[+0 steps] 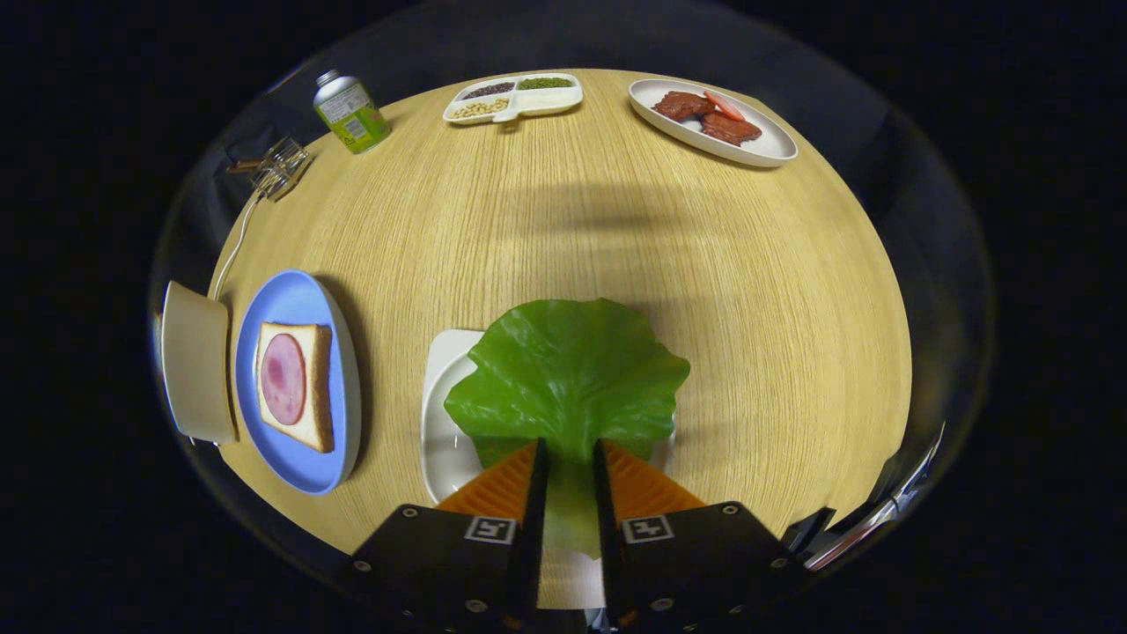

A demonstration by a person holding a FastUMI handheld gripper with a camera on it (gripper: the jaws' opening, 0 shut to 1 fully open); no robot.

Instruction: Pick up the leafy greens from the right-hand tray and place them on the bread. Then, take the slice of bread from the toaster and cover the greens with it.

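Observation:
A broad green leaf (568,370) fans out just ahead of my fingers, its stem running back between them. My gripper (570,458) is shut on the leaf's stem, both orange fingers (502,482) pressing it from the sides. The leaf hangs over a white square tray (440,423) beneath it. To the left, a blue plate (290,304) carries a slice of bread (317,387) topped with a pink round of ham (283,379). Left of the plate stands the cream toaster (195,361); whether a slice sits in it cannot be seen.
Across the round wooden table (616,229) sit a white divided dish of grains (513,97), an oval white plate with meat slices (713,123), a green can (352,113) and a small wire rack (277,165). A cord runs from the toaster.

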